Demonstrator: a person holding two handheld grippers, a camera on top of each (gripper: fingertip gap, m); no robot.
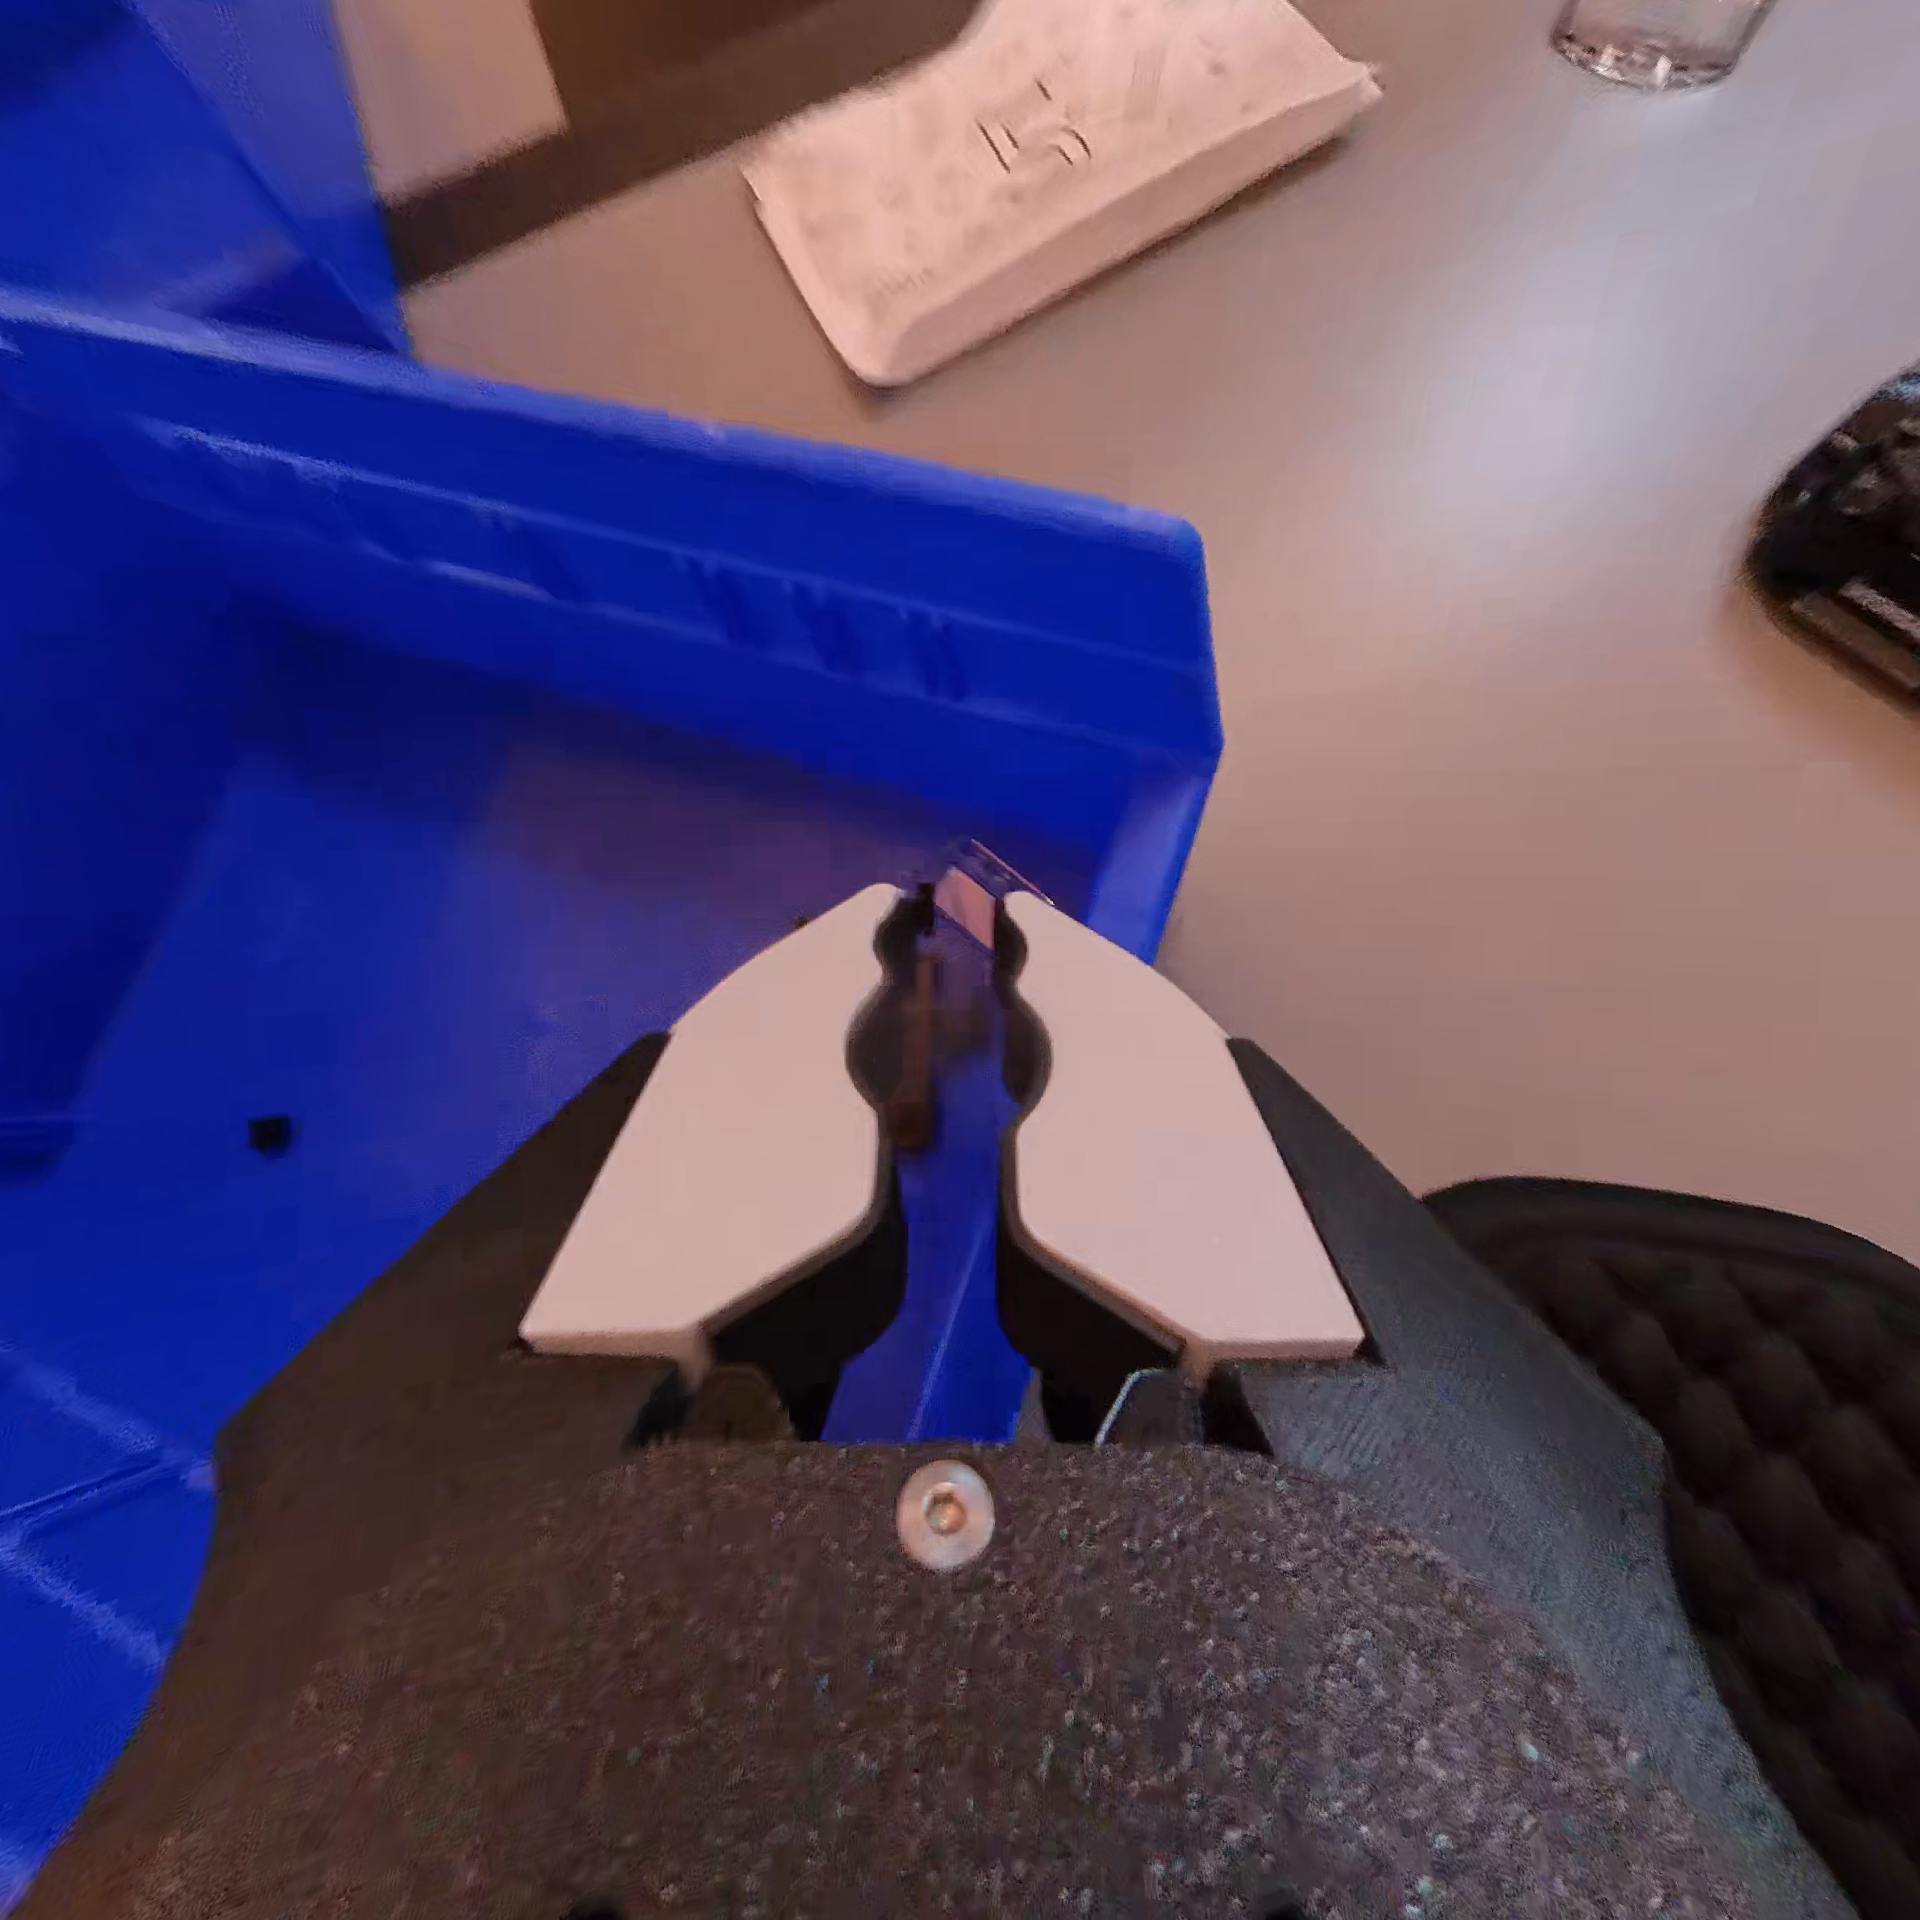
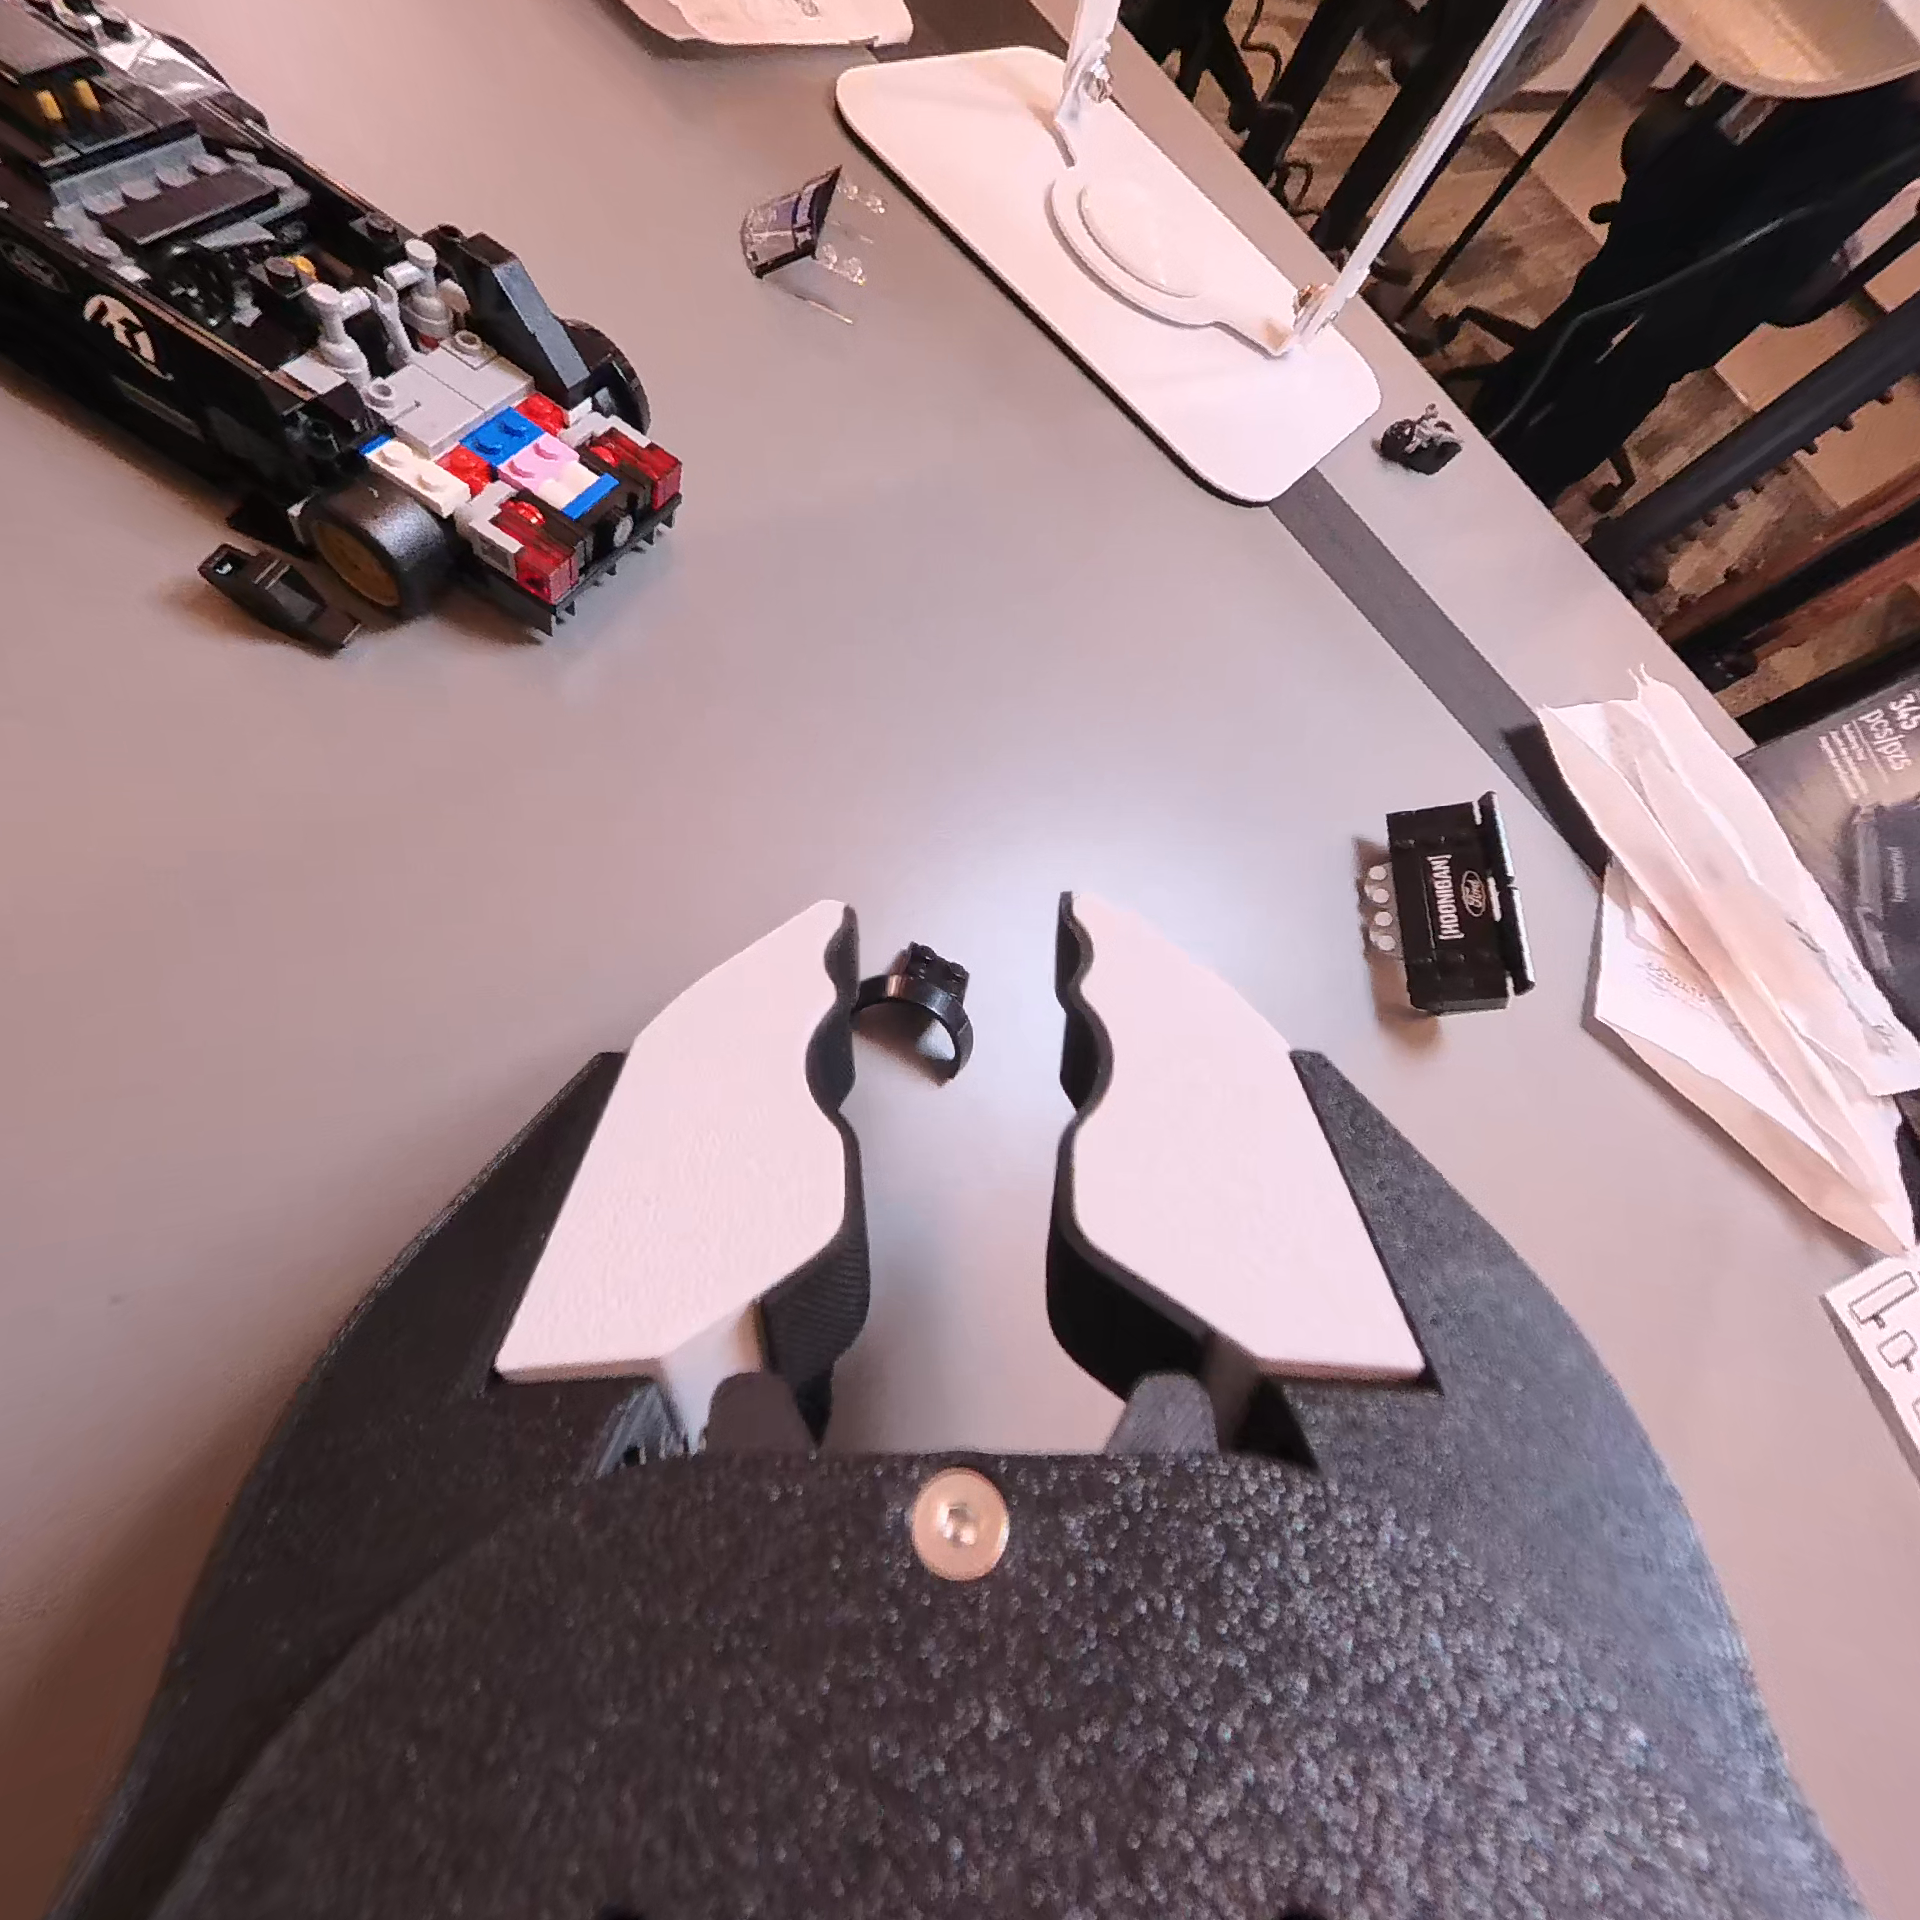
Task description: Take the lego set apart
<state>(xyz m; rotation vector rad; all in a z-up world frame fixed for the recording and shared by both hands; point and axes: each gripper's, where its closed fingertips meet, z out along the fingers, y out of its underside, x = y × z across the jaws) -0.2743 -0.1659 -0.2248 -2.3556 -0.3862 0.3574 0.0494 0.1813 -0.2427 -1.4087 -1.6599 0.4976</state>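
Note:
In the left wrist view my left gripper (image 1: 951, 902) is shut on a small pale lego piece (image 1: 975, 894) pinched at its tips. It hangs over the inside corner of a blue bin (image 1: 644, 623). In the right wrist view my right gripper (image 2: 956, 914) is open and empty, low over the grey table. A small black arch piece (image 2: 914, 1003) lies on the table between its fingers, close to the left one. The black lego car (image 2: 312, 395), with its coloured rear bricks exposed, stands at the far left. A black panel piece (image 2: 1455, 914) lies to the gripper's right.
A loose black piece (image 2: 275, 597) lies by the car's rear wheel, and a clear windscreen piece (image 2: 790, 223) lies farther back. A white lamp base (image 2: 1112, 270) stands at the back, with paper bags and a booklet (image 2: 1745, 935) at right. A white booklet (image 1: 1049, 177), a glass (image 1: 1652, 42) and a chair back (image 1: 1714, 1403) are near the bin. The glass (image 1: 1652, 42) is closer to my right gripper, around 25 cm from its tips; the left tips are 30 cm off.

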